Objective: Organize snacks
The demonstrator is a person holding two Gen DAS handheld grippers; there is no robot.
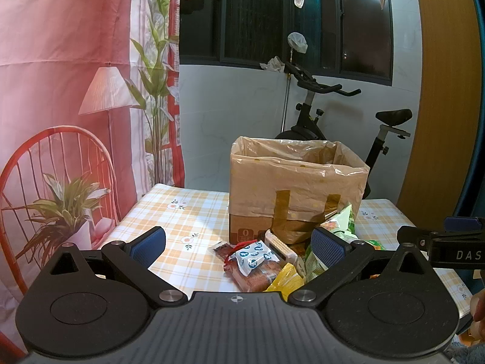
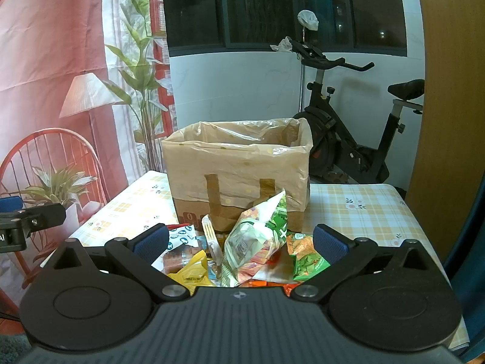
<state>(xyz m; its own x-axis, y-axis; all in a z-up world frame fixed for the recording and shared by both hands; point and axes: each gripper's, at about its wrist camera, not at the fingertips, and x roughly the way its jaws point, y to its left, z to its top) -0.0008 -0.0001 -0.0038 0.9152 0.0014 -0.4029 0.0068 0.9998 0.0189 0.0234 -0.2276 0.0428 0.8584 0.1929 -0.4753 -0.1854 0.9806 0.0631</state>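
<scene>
A cardboard box lined with a tan plastic bag (image 1: 297, 182) (image 2: 239, 170) stands open on the checked table. A pile of snack packets lies in front of it: a white and blue packet (image 1: 253, 256), a yellow packet (image 1: 288, 279) (image 2: 192, 271), a white wafer pack (image 1: 280, 247), and a large green and white bag (image 2: 257, 236) (image 1: 333, 227). My left gripper (image 1: 239, 242) is open and empty, above and short of the pile. My right gripper (image 2: 241, 242) is open and empty, with the large bag between its fingers, not touching.
The table has a yellow checked cloth (image 1: 188, 218) (image 2: 357, 209). A black exercise bike (image 1: 327, 112) (image 2: 342, 139) stands behind the table under a dark window. A pink printed curtain (image 1: 66, 91) hangs at the left. The right gripper's side (image 1: 454, 242) shows at the left view's right edge.
</scene>
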